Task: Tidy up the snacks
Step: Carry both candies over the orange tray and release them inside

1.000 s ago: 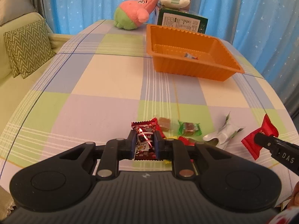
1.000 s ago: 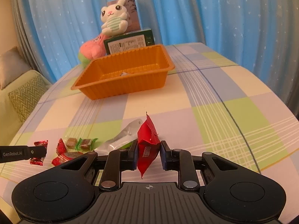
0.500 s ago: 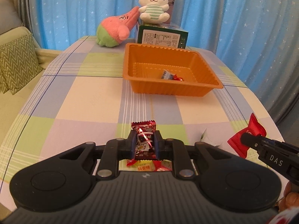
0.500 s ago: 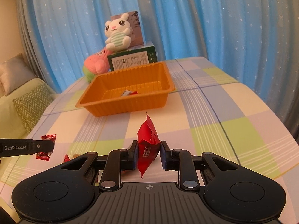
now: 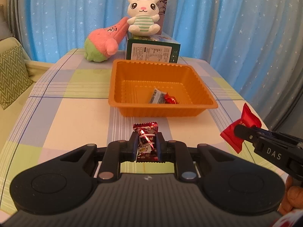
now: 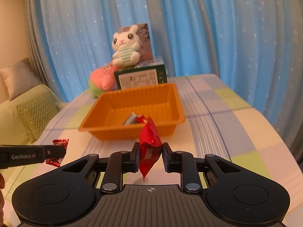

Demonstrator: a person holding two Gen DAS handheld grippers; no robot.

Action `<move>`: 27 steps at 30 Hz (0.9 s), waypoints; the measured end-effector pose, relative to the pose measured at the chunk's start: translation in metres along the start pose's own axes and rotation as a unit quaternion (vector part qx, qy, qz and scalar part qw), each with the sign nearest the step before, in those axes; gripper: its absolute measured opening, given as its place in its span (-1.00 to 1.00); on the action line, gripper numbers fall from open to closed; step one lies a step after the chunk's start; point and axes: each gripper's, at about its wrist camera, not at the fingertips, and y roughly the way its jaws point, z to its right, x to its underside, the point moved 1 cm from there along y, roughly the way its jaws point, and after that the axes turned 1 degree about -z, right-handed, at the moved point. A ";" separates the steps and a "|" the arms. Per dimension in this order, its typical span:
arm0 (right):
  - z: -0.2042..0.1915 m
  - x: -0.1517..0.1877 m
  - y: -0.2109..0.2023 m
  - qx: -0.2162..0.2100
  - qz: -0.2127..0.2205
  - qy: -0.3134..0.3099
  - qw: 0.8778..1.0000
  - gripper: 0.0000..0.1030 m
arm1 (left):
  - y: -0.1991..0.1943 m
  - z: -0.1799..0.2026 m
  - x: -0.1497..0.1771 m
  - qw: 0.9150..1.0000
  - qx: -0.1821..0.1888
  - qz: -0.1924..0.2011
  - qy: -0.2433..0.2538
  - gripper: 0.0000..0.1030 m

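Note:
My left gripper is shut on a dark red foil candy, held above the checked tablecloth just short of the orange tray. The right gripper is shut on a bright red snack packet, also raised in front of the tray. Each gripper shows in the other's view: the right one with its red packet at the right edge, the left one with the candy at the left. Inside the tray lie a silver-blue wrapper and a small red candy.
Behind the tray stands a green box with a white plush rabbit on top, and a pink and green plush beside it. Blue starred curtains hang behind. A sofa with a zigzag cushion lies left of the table.
Both grippers have risen and come closer to the tray, each still holding its snack. The loose snacks on the cloth have dropped out of sight below the grippers.

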 end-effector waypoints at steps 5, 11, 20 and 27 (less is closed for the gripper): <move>0.004 -0.021 0.020 0.001 0.013 0.004 1.000 -0.53 | 0.013 -0.002 -0.021 1.000 0.004 0.015 0.003 -0.67; 0.010 -0.046 0.051 0.002 0.027 0.014 1.000 -0.53 | 0.039 -0.009 -0.047 0.999 0.007 0.031 -0.011 -0.67; 0.023 -0.070 0.104 -0.002 0.024 0.032 0.999 -0.53 | 0.086 -0.021 -0.076 0.999 0.008 0.043 -0.027 -0.67; 0.021 -0.081 0.138 -0.017 0.014 0.028 0.999 -0.53 | 0.115 -0.026 -0.084 0.999 0.011 0.036 -0.029 -0.67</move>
